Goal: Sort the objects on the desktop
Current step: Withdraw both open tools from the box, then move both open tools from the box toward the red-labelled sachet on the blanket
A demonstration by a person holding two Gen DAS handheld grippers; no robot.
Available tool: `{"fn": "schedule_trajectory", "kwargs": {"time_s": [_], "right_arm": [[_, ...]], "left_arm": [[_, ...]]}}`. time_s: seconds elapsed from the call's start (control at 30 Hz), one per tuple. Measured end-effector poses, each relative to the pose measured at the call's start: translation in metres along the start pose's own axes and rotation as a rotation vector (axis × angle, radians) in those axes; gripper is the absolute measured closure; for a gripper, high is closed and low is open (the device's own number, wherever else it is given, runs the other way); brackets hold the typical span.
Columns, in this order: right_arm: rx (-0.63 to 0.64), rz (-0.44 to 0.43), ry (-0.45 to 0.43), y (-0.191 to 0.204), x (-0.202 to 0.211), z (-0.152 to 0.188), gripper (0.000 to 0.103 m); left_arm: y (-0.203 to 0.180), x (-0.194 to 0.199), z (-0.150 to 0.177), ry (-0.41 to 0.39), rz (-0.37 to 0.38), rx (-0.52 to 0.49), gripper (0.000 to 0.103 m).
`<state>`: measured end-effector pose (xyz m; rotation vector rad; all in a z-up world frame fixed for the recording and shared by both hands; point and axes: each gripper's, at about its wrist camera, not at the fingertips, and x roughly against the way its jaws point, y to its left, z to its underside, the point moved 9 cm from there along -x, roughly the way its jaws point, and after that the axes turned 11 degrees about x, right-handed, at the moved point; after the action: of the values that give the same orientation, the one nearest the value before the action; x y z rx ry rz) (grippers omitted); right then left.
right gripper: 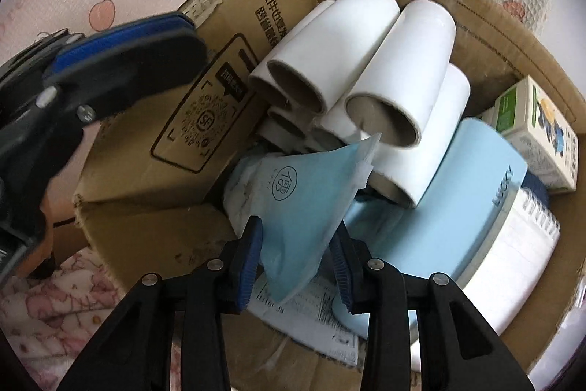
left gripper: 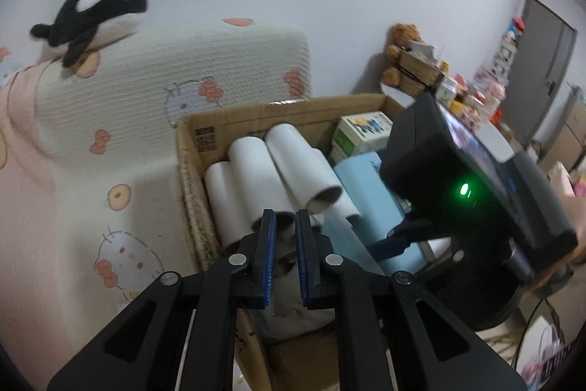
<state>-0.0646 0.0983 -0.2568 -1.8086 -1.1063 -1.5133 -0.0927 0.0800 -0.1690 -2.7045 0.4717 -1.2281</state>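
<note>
A cardboard box (right gripper: 154, 141) holds several white paper rolls (right gripper: 366, 35), a light blue case (right gripper: 457, 200), a spiral notebook (right gripper: 512, 244) and a small printed carton (right gripper: 542, 134). My right gripper (right gripper: 298, 237) is over the box with its jaws on either side of a blue tissue pack (right gripper: 300, 200); the pack fills the gap. My left gripper (left gripper: 285, 226) hovers over the box (left gripper: 278, 114) near the rolls (left gripper: 256, 171), jaws narrowly apart and holding nothing. It also shows in the right wrist view (right gripper: 121, 61), at the left.
The box sits on a bed with a pink cartoon sheet (left gripper: 73, 207). A patterned pillow (left gripper: 164, 79) with an orca plush (left gripper: 95, 10) lies behind. A cluttered shelf with a teddy bear (left gripper: 403, 50) stands at the right. The right gripper's body (left gripper: 476, 189) is close beside the left one.
</note>
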Motion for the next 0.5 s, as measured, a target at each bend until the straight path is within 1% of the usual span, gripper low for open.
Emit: {"fn": "schedule_trajectory", "kwargs": {"time_s": [0.07,0.13,0.2,0.23,0.27,0.3,0.33,0.4,0.43,0.5], "right_arm": [[-0.01,-0.003,-0.006,-0.001,0.007,0.003,0.07],[-0.021,-0.008,-0.028,-0.002,0.015,0.006,0.069],[-0.036,-0.01,-0.078,-0.004,0.031,0.007,0.068],[-0.046,-0.006,-0.105,-0.006,0.04,0.008,0.064],[-0.052,-0.002,-0.123,-0.007,0.045,0.009,0.06],[-0.061,0.009,-0.155,-0.009,0.055,0.009,0.052],[-0.065,0.02,-0.179,-0.011,0.062,0.01,0.046],[-0.062,0.051,-0.214,-0.014,0.074,0.013,0.045],[-0.06,0.066,-0.221,-0.016,0.078,0.013,0.045],[-0.06,0.122,-0.247,-0.024,0.09,0.016,0.044]], "left_arm": [[-0.004,-0.004,0.004,0.022,0.003,-0.024,0.087],[-0.009,-0.007,0.009,0.05,0.01,-0.04,0.087],[-0.016,-0.013,0.015,0.09,0.022,-0.064,0.087],[-0.02,-0.017,0.019,0.119,0.025,-0.086,0.087],[-0.026,-0.021,0.023,0.149,0.036,-0.113,0.087],[-0.033,-0.026,0.028,0.193,0.046,-0.143,0.087],[-0.037,-0.031,0.033,0.234,0.048,-0.169,0.087],[-0.042,-0.04,0.04,0.311,0.062,-0.191,0.089],[-0.043,-0.045,0.044,0.369,0.075,-0.184,0.09],[-0.039,-0.054,0.051,0.447,0.068,-0.15,0.09]]}}
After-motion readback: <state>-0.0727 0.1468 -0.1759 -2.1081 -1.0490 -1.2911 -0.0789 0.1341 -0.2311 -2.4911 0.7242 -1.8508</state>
